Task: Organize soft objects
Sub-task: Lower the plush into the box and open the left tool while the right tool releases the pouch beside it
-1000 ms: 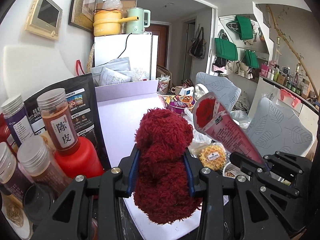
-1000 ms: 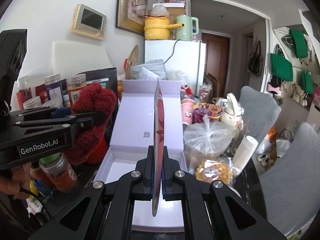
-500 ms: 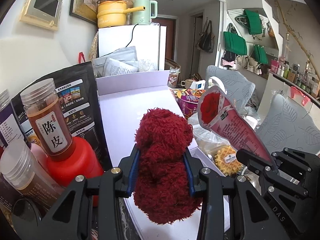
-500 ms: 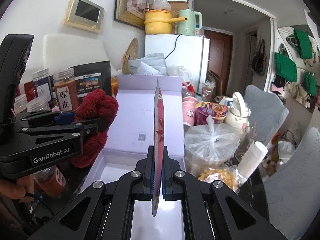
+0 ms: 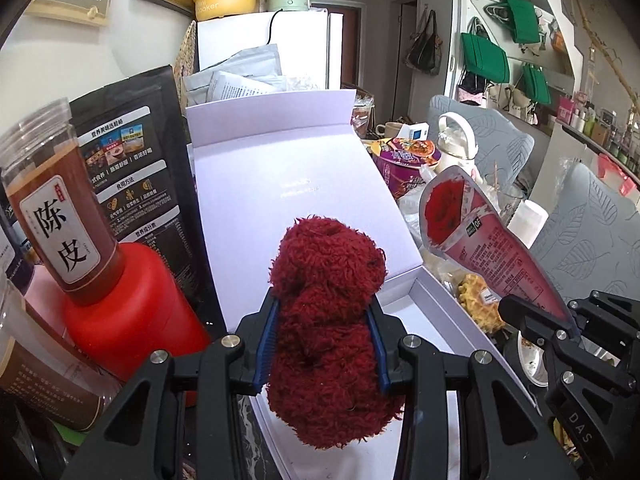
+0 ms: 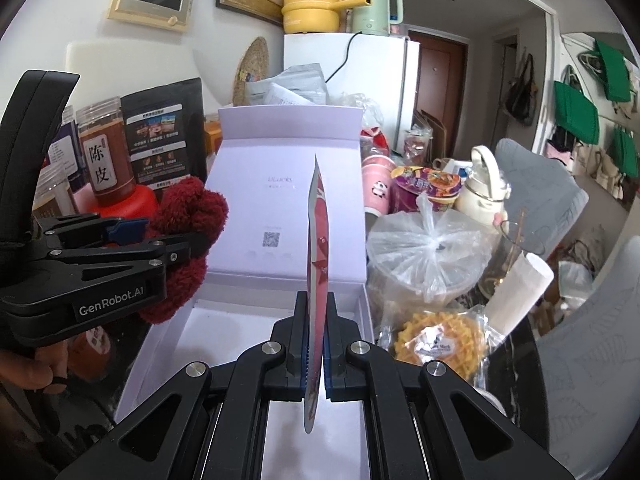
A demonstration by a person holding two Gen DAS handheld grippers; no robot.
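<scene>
We carry two soft items toward the open white box (image 6: pixel 256 320): on the left, our left gripper (image 5: pixel 322 344) is clamped on a fuzzy red plush (image 5: pixel 326 320), squeezed between its blue pads (image 5: pixel 266 340) and hanging over the box's near-left corner; beside it to the left stand a red canister (image 5: pixel 136 312) and a jar (image 5: pixel 56 208). To do this well, we judge each item should come low over the bare box floor before the jaws let go, the plush kept clear of the wall. On the right, our right gripper (image 6: pixel 316 354) pinches a flat red packet (image 6: pixel 318 240) edge-on, upright over the box's middle. Both grippers point forward and downward, side by side; a bagged waffle (image 6: pixel 436 340) lies just right of the box
</scene>
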